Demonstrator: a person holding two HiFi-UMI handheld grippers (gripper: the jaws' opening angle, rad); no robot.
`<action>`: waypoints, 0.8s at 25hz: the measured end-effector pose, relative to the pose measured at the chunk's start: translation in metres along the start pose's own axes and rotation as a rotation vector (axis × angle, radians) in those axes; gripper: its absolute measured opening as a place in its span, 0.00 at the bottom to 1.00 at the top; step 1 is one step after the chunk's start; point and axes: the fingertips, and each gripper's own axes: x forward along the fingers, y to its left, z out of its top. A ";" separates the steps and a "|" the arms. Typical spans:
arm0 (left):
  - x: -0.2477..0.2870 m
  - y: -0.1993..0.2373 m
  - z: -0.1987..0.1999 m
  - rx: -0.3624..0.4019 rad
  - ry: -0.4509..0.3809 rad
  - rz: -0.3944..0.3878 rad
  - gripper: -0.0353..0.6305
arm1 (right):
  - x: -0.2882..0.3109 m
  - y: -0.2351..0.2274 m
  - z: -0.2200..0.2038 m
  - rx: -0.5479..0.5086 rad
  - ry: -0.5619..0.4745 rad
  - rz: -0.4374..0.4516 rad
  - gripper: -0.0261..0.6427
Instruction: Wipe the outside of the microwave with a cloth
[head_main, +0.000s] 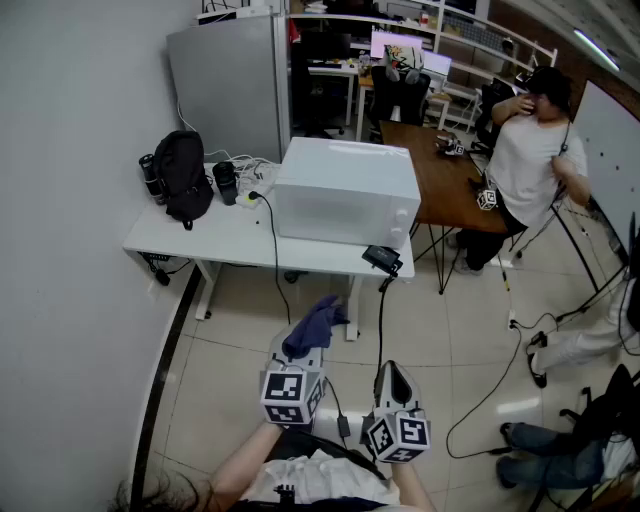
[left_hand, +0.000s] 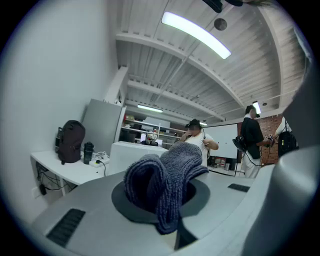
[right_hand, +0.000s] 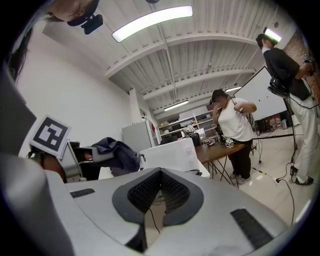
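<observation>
White microwave, blue-grey knitted cloth, white table, black backpack, brown wooden desk

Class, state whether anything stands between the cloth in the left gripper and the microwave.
Nothing visible blocks it: only open floor lies between the cloth in the left gripper and the microwave. A black device sits at the table edge by its corner.
</observation>
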 end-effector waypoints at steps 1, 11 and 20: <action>0.015 0.000 0.005 -0.011 -0.001 -0.018 0.13 | 0.008 -0.001 0.000 0.001 -0.003 -0.005 0.07; 0.170 0.017 0.056 -0.014 -0.053 -0.154 0.13 | 0.123 -0.024 0.012 -0.015 -0.029 -0.061 0.07; 0.313 0.005 0.076 -0.039 0.037 -0.381 0.13 | 0.248 -0.057 0.067 -0.019 -0.126 -0.194 0.07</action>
